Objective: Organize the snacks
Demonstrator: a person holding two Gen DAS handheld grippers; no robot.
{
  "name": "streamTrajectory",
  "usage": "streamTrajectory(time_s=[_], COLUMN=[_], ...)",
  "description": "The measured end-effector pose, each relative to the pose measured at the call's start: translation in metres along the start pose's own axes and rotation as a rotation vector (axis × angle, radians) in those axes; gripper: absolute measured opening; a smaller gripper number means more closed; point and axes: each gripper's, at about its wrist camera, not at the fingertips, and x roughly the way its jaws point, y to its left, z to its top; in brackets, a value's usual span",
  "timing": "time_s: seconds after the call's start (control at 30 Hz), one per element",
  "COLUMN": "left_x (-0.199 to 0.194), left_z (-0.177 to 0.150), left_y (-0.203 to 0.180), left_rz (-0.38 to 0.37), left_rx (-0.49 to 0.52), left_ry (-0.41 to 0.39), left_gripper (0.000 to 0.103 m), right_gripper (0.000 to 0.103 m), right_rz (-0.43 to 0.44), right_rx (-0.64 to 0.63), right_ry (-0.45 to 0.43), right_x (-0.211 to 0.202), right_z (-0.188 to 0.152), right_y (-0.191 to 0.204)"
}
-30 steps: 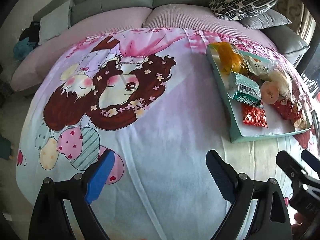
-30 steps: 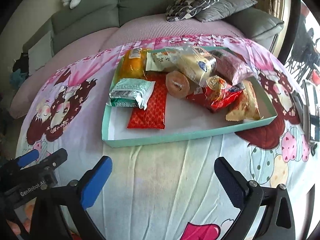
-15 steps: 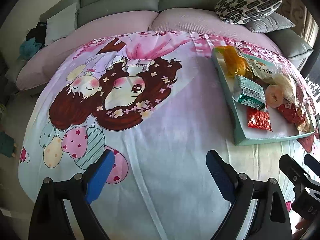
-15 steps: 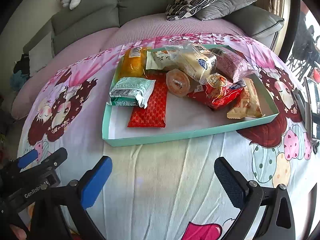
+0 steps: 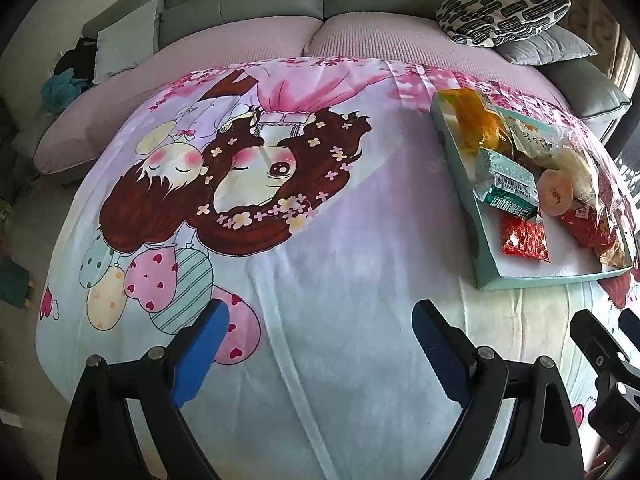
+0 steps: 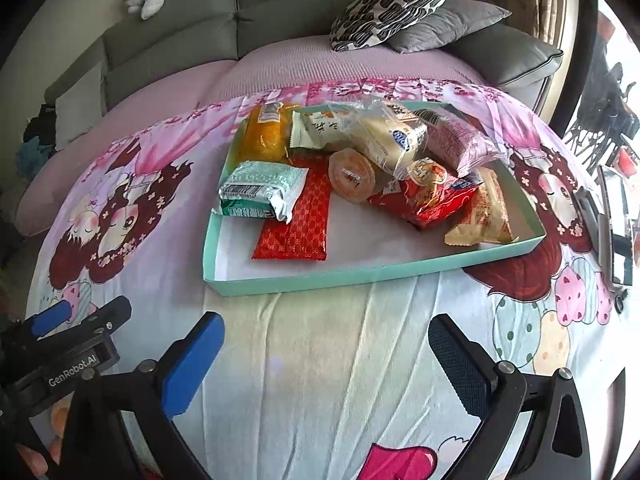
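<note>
Nothing among the snacks has shifted since the earlier frames; only the left view has drifted slightly, so the tray (image 5: 486,276) sits a little further toward its right edge.

Left tool (image 5: 320,344): jaws spread wide, nothing between them, hovering over the cartoon-print blanket (image 5: 320,240). Tray lies ahead and to its right, well apart.

Right tool (image 6: 326,350): jaws spread wide, empty, above bare blanket (image 6: 320,360). Teal tray (image 6: 320,280) sits straight ahead, its near rim just beyond the fingertips, no contact.

Tray contents, from the right view:
- green-and-white packet (image 6: 260,192) at the left side, resting partly on a red patterned packet (image 6: 298,224) that lies flat on the tray floor
- orange packet (image 6: 264,136) at the far left corner, leaning over the rim
- round jelly cup (image 6: 352,176) near the middle
- clear-wrapped bread roll (image 6: 384,136) piled behind it
- pink packet (image 6: 460,140) at the far right
- red snack bag (image 6: 432,196) and a yellow-tan packet (image 6: 484,216) toward the right

Left tool shows at the lower left of the right view, beside the right tool. Patterned cushion (image 6: 396,4) on the grey sofa (image 6: 280,24) beyond the blanket.
</note>
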Motion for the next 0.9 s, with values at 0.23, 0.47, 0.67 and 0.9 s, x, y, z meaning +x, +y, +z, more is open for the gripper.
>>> streamTrajectory(time_s=[0.23, 0.47, 0.67, 0.9], left_x=[-0.0003, -0.0009, -0.0013, -0.0006], left_z=[-0.0002, -0.0005, -0.0007, -0.0006], left_y=[0.0001, 0.0006, 0.0006, 0.0031], left_rz=[0.006, 0.012, 0.018, 0.023], left_rx=[0.001, -0.001, -0.004, -0.010], left_ry=[-0.001, -0.003, -0.004, -0.002], left_gripper=[0.093, 0.093, 0.093, 0.093], right_gripper=[0.103, 0.103, 0.103, 0.103], right_rz=[-0.012, -0.023, -0.024, -0.025], right_rx=[-0.005, -0.017, -0.013, -0.011], right_ry=[-0.016, -0.019, -0.022, -0.021], right_x=[-0.0028, -0.0032, -0.0042, -0.0043], right_z=[-0.0002, -0.0006, -0.0006, -0.0006], right_y=[0.0008, 0.0026, 0.0016, 0.0011])
